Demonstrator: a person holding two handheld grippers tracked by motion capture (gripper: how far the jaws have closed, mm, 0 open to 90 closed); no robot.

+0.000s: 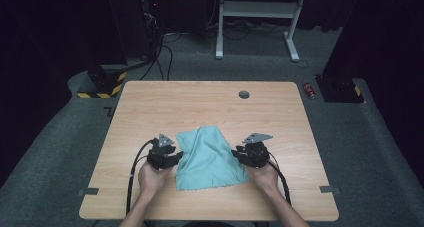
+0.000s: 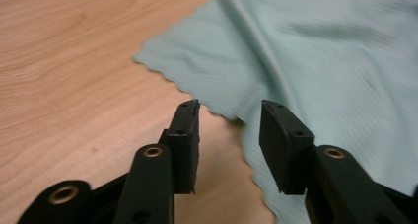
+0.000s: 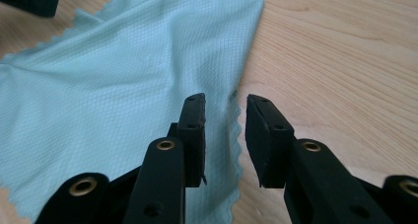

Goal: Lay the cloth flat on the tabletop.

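Left gripper point(image 2: 229, 110) and right gripper point(image 3: 225, 103): jaws parted, nothing pinched, flanking the teal microfibre cloth point(image 1: 206, 157) lying rumpled near the wooden table's point(image 1: 150, 102) front centre. For a clean fold, pinch matching scalloped edges, lift evenly.

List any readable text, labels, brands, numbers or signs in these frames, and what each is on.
No text can be read.
Teal cloth: plain, no label showing.
Wooden table: no print.
Red can on the floor: too small and blurred to read.
Dark mark on the carpet by the table's far left corner: cut off, unreadable.
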